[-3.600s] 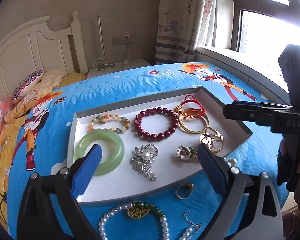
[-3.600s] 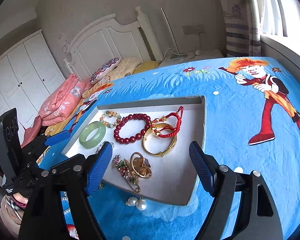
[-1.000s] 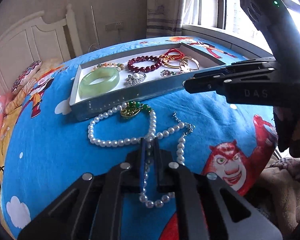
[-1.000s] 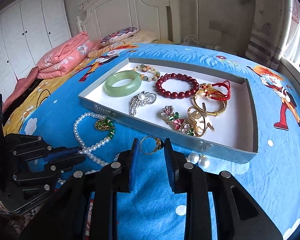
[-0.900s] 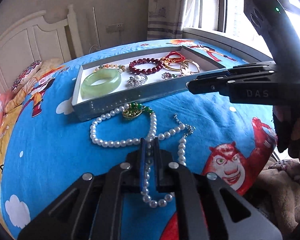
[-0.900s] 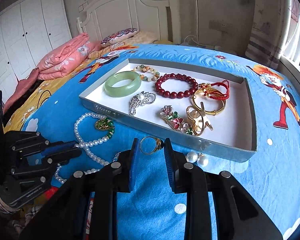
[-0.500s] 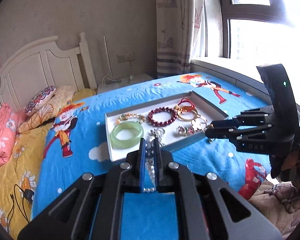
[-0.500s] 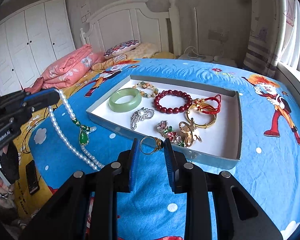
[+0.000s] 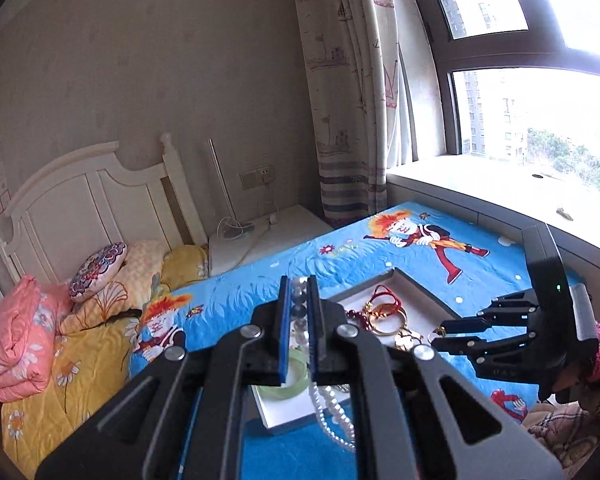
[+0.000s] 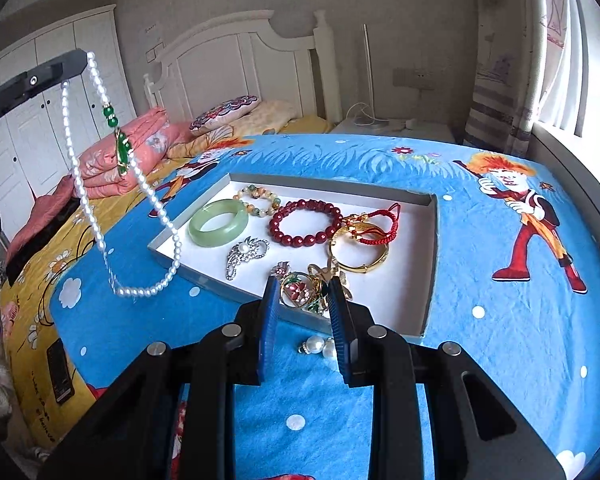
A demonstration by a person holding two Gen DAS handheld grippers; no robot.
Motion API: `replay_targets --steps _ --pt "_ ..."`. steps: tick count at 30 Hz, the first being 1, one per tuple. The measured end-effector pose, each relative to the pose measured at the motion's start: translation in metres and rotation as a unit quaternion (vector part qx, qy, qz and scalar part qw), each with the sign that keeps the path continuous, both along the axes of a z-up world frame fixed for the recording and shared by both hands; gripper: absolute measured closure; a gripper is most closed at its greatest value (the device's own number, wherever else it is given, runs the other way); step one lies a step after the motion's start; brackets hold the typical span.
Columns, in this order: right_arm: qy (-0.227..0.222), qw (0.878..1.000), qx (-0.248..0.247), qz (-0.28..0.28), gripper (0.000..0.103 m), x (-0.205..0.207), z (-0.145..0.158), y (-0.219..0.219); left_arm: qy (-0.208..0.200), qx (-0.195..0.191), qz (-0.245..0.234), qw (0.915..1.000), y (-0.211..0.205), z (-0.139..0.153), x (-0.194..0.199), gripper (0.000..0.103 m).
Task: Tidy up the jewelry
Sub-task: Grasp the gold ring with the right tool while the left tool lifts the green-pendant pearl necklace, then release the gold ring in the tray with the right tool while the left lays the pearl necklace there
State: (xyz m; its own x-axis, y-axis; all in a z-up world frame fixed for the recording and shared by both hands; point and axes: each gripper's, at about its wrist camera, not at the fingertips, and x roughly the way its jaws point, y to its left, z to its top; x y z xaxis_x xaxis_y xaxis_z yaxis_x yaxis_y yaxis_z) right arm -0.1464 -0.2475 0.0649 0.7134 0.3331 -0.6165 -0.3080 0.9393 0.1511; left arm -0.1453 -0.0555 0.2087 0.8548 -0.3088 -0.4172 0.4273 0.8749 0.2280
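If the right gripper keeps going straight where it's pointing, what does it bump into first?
Probably the flower brooch inside the tray's near edge, seen between the right gripper's pads. The gold ring it holds would touch first; depth is unclear.

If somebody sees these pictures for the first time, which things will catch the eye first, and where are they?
First the pearl necklace with its green pendant, hanging in the air from the left tongs, to the left of the tray. Next the tray itself on the blue bed cover, holding a green bangle and a dark red bead bracelet. The right tongs grip a gold ring at the tray's near edge.
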Motion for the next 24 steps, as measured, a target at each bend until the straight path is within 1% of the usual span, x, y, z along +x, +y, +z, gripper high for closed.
replay_targets --steps 5,9,12,18,24 --pt "0.005 1.000 -0.007 -0.013 0.077 0.012 -0.003 -0.010 -0.010 0.008 -0.008 0.9999 -0.014 0.019 0.012 0.096" --pt "0.009 0.999 -0.032 -0.024 0.077 0.028 -0.010 -0.013 -0.020 0.019 -0.013 0.9995 -0.032 0.031 0.026 0.096" --pt "0.013 0.998 -0.047 -0.028 0.077 0.039 -0.016 -0.016 -0.030 0.032 -0.007 0.9990 -0.046 0.034 0.039 0.096" --pt "0.021 0.997 -0.077 -0.026 0.077 0.055 -0.026 -0.013 -0.024 0.054 0.006 0.9982 -0.068 0.021 0.073 0.096" --pt "0.039 0.994 -0.099 -0.016 0.077 0.070 -0.040 -0.006 -0.004 0.043 0.017 0.9989 -0.077 0.001 0.098 0.096"
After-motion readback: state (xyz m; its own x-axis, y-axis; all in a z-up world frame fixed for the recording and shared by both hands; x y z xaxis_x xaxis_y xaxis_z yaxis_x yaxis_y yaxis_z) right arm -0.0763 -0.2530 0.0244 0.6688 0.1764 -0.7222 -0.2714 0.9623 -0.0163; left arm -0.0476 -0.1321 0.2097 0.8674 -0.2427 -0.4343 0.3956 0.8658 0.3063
